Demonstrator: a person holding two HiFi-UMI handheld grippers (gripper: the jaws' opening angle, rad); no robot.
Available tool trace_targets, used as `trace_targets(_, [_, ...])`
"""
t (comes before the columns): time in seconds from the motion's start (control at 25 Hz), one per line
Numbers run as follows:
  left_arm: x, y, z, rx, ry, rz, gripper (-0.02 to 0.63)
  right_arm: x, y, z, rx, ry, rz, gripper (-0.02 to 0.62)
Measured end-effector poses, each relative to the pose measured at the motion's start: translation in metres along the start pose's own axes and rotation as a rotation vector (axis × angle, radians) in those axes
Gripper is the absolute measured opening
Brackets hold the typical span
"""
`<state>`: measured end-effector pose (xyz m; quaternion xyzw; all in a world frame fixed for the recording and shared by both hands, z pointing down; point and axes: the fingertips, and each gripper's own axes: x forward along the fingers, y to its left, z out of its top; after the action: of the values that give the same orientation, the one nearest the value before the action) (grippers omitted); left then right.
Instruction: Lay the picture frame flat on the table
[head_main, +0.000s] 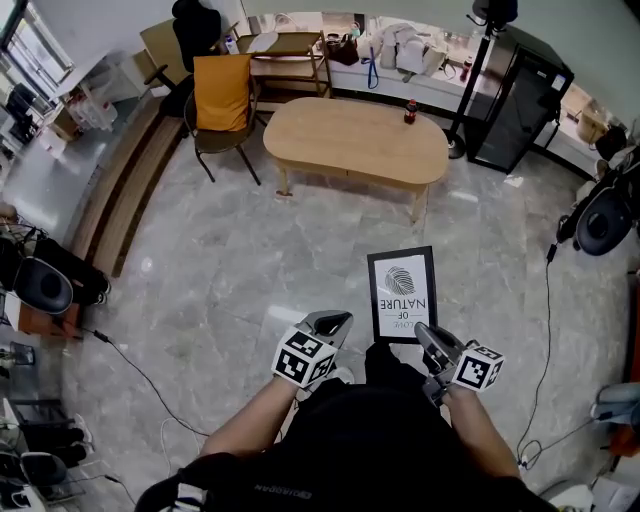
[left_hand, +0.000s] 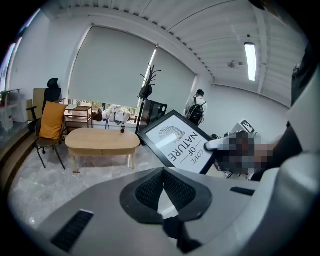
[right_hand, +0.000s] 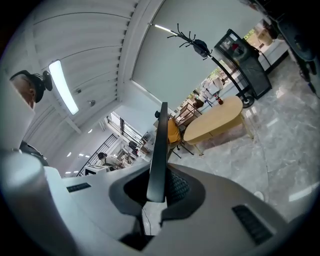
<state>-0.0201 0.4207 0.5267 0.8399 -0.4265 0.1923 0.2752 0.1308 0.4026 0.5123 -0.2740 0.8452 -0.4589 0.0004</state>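
**Head view: frame gripped and off the ground, table not yet reached**

Your left gripper (head_main: 333, 320) takes no part in the hold. In the left gripper view its jaws (left_hand: 162, 172) are closed pad against pad with nothing between them. That forearm reaches out from your body with the tool angled forward and down over the bare floor (head_main: 230, 270).

Ahead of that tool and off to its right is the picture frame (head_main: 402, 295), black-edged with a white print. It hangs in the air over the floor, print side towards you, and nothing supports it but your other hand. From the left gripper it shows as a tilted panel (left_hand: 177, 142).

Your right gripper (head_main: 432, 342) is clamped on the frame's near edge by the right-hand corner. In the right gripper view the frame rises edge-on (right_hand: 160, 150) out of the closed jaws (right_hand: 157, 187), with a pad pressed on each face. The right forearm mirrors the left, and its tool points more nearly level.

My judgement is that only the pickup is done. The oval wooden table (head_main: 340, 140) is well ahead of both tools, and a small bottle (head_main: 409, 110) stands near its far right end. You have yet to carry the frame over the tabletop, tip it level, set it down clear of the bottle and open the jaws.
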Motion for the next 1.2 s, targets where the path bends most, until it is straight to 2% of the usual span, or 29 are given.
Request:
trace_targets(0.2, [0.024, 0.034, 0.024, 0.001, 0.030, 0.051, 0.005, 0.050, -0.019, 0.052, -0.006, 0.017, 0.052, 0.023])
trace_targets(0.44, [0.081, 0.064, 0.122, -0.008, -0.060, 0.083, 0.005, 0.087, -0.049, 0.140, -0.040, 0.027, 0.125, 0.023])
trace_targets(0.6, [0.116, 0.078, 0.163, 0.011, -0.085, 0.109, 0.005, 0.100, -0.074, 0.186, -0.051, 0.038, 0.135, 0.023])
trace_targets(0.92, [0.159, 0.094, 0.162, -0.015, 0.011, 0.082, 0.005, 0.127, -0.115, 0.222, 0.012, 0.036, 0.109, 0.023])
trace_targets(1.2, [0.206, 0.169, 0.205, -0.009, 0.015, 0.055, 0.005, 0.180, -0.155, 0.255, 0.049, 0.006, 0.059, 0.023])
